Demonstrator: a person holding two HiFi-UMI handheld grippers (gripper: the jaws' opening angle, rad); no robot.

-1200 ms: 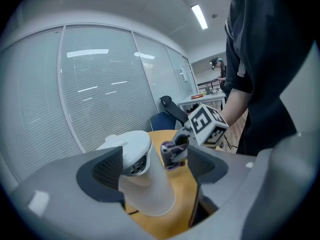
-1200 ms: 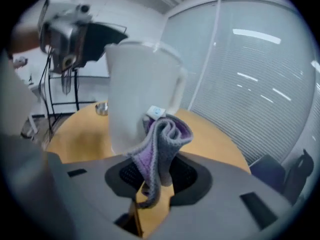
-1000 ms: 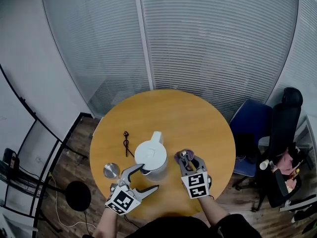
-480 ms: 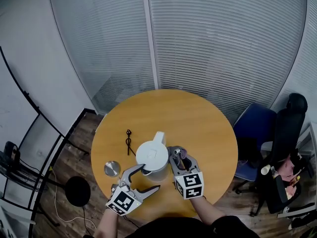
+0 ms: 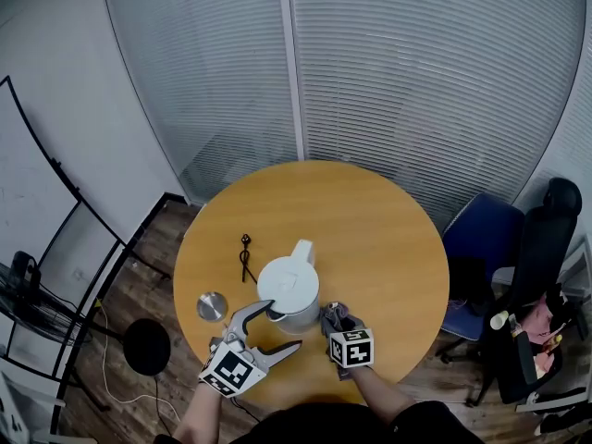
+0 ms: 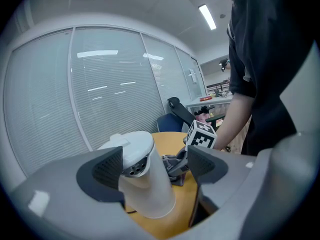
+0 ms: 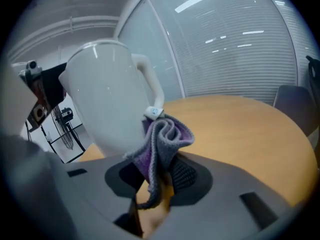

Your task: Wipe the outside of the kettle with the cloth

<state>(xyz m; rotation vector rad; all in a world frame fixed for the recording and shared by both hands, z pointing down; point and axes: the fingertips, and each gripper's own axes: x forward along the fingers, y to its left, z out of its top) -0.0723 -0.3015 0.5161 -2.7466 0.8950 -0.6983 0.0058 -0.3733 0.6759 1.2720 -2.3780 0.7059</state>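
A white kettle (image 5: 289, 290) stands on the near part of a round wooden table (image 5: 370, 229), with its handle (image 5: 302, 251) pointing away from me. My left gripper (image 5: 274, 329) is open at the kettle's near left side. In the left gripper view the kettle (image 6: 147, 184) and its spout (image 6: 132, 169) sit between the wide jaws, close to the left pad. My right gripper (image 5: 336, 319) is shut on a bunched grey and purple cloth (image 7: 161, 143). The cloth presses against the kettle's lower wall (image 7: 107, 101) below the handle (image 7: 150, 79).
A small round metal lid (image 5: 212, 305) lies left of the kettle and a thin black cord (image 5: 246, 257) lies behind it. Two office chairs (image 5: 518, 248) stand right of the table. A fan (image 5: 23, 289) stands on the floor at the left. Glass walls with blinds (image 5: 388, 72) close off the back.
My right gripper carried the cloth left against the kettle's side, then slid toward me along its near right. The left gripper stayed open at the kettle.
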